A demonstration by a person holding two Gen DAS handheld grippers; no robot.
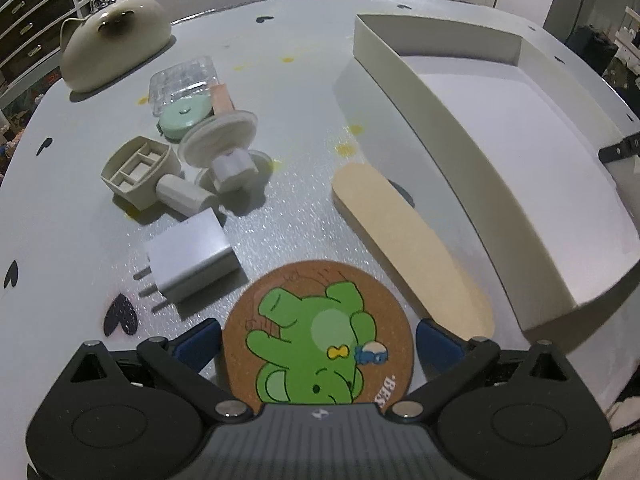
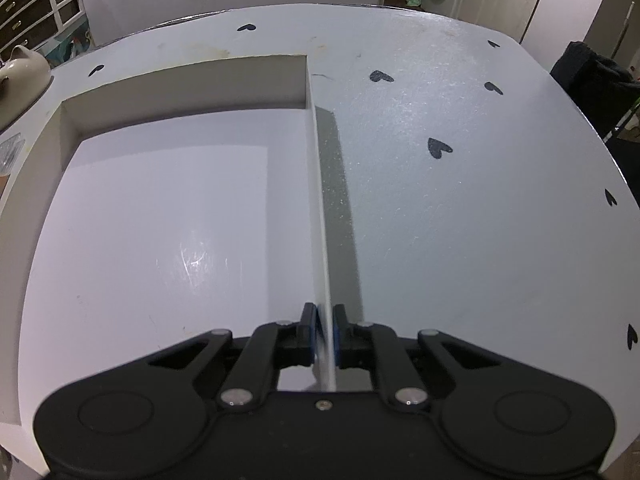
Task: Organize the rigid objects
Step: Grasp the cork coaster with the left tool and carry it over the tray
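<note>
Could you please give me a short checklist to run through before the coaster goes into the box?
1. Right gripper clamped on the box's side wall: ok.
2. Cork coaster between the left gripper fingers: ok.
3. Pads pressing the coaster: cannot tell.
4. Box floor free of objects: ok.
5. Wooden stick clear of the path to the box: not ok, it lies between.

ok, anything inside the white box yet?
No objects visible. The white box shows only a bare floor. The right gripper is clamped on its side wall. The near end, under the gripper body, is hidden.
</note>
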